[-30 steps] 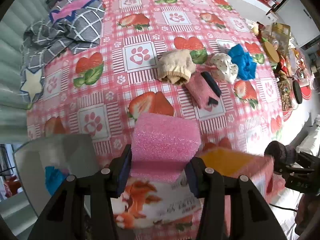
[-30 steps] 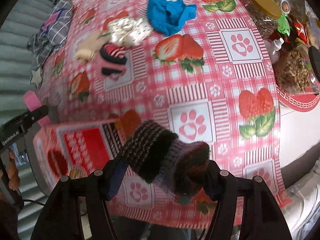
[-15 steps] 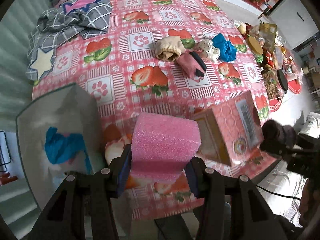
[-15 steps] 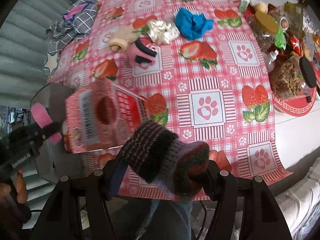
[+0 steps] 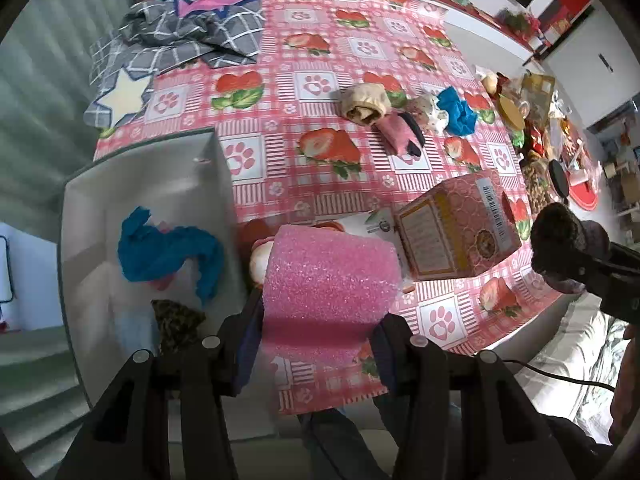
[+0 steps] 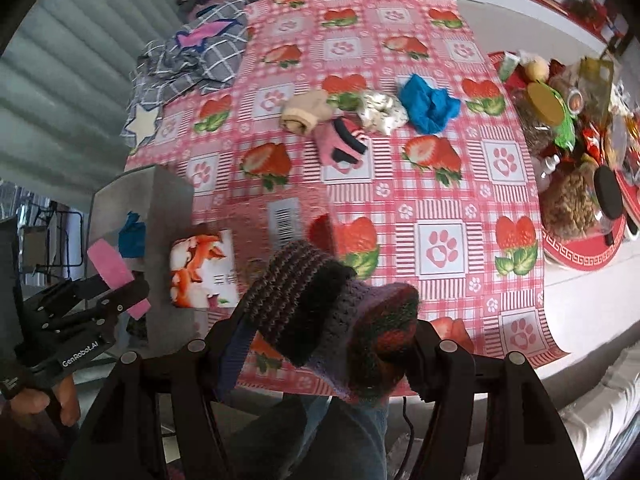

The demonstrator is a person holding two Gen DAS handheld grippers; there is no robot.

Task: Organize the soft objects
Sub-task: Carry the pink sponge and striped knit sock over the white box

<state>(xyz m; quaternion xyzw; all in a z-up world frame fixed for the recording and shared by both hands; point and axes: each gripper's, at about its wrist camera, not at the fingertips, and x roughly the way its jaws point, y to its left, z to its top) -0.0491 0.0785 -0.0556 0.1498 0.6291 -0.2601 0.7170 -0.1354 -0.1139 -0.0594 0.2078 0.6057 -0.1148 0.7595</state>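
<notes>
Pink sponge (image 5: 328, 280) gripped between left fingers (image 5: 248, 332), striped knit (image 6: 332, 304) between right fingers (image 6: 424, 352).

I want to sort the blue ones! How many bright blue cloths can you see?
2: one blue cloth lies inside the grey bin; another blue cloth sits on the tablecloth beside the white dotted cloth. Others may be hidden.

The sponge (image 5: 328, 280) between the left jaws is covering the table edge and part of the fox-print pack (image 5: 372, 222) beyond them. The knit roll (image 6: 332, 304) between the right jaws is hiding the near face of the pink box (image 6: 288, 220), which is smearing into blur just beyond it. Left of the left jaws, a dark patterned item (image 5: 176, 320) in the bin (image 5: 92, 200) is staying too dim to identify. Both gripper bodies are running off the lower edges.
</notes>
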